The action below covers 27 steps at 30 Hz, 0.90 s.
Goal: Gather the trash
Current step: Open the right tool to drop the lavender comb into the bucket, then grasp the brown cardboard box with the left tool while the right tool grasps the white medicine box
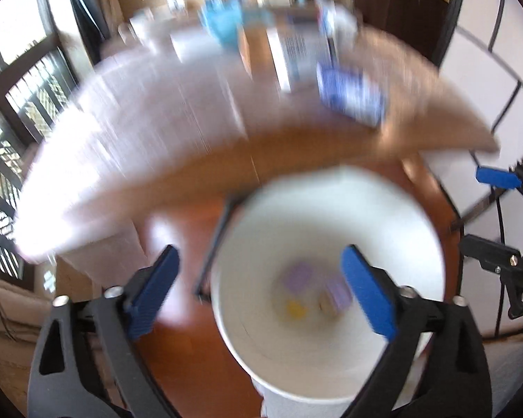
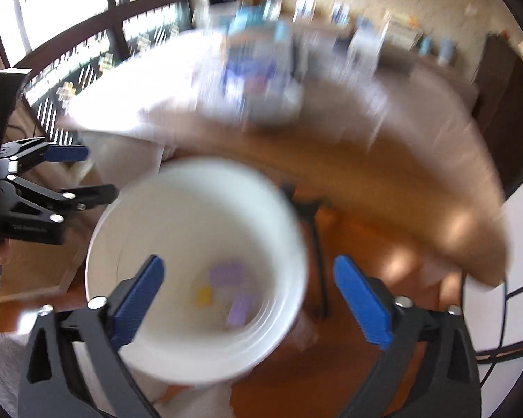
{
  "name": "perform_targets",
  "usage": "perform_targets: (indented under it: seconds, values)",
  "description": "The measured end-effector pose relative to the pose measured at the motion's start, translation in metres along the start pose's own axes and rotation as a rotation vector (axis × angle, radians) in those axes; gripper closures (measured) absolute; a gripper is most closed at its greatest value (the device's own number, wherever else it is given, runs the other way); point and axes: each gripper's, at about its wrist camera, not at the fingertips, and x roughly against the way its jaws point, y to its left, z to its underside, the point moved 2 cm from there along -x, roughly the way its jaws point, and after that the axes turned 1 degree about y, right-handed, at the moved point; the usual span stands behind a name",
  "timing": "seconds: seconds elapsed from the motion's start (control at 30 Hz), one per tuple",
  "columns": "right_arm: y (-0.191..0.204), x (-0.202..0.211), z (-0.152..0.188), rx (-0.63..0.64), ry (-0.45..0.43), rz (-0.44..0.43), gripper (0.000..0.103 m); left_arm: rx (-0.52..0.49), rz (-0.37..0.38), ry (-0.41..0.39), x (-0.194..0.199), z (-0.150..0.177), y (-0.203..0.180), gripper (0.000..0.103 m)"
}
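While both frames are heavily motion-blurred, the main facts read clearly enough. The left gripper (image 1: 261, 296) stands spread wide, nothing between its blue pads (image 1: 368, 292). The right gripper (image 2: 261, 306) is likewise released and empty. Both hang above a white bin (image 1: 331, 379) on the wood floor (image 1: 177, 376), just beside the table (image 1: 296, 146).

Trash location: several small pieces lie at the bin bottom, i.e. two purple scraps (image 1: 298, 277), a yellow bit (image 1: 294, 308) and a tan bit, too blurred to identify. Judged: that batch is deposited. On the table a blue-and-white packet (image 1: 352, 94) sits near the front edge; further items at the back (blue, white) can't be told apart, so whether they count as trash is unclear.

Risks noted:
1. Packet near table edge. A hurried reach or a glancing pad could push it off to the floor, outside the bin.
2. Bin is light-looking and stands close under both tools. A low pass by either finger could clip the rim (image 2: 97, 237) and tip it, spilling what is collected.
3. The two grippers work close together; the left tool shows at the edge of the right wrist view. Both going for one item could mean a collision.
4. Glare washes out the table's left half (image 1: 97, 139), so small pale scraps there may be missed.
5. Mis-ID: clutter at the back may be keepers, not trash; grabbing by colour alone risks binning the wrong thing.
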Motion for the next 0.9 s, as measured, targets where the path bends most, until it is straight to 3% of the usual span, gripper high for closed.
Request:
perform_targets:
  seconds: [0.1,0.2,0.27,0.5,0.9]
  values:
    - [-0.007,0.020,-0.026,-0.016,-0.096,0.046,0.004,0.090,-0.013,-0.091,0.022,-0.030,0.020,0.001]
    - [-0.015,0.028,-0.047,-0.051,-0.155,0.033,0.004,0.216,0.077,-0.131,0.031,-0.052,0.039,0.001]
    - [-0.015,0.027,-0.056,-0.059,-0.166,0.034,0.004,0.239,0.100,-0.152,0.033,-0.065,0.044,0.002]
    - [-0.013,0.012,-0.083,-0.068,-0.172,0.104,0.004,0.128,0.062,-0.186,0.032,-0.096,0.040,0.001]
    - [-0.081,-0.011,-0.150,-0.243,-0.176,0.183,0.004,0.019,0.122,-0.147,0.004,-0.121,0.027,0.001]
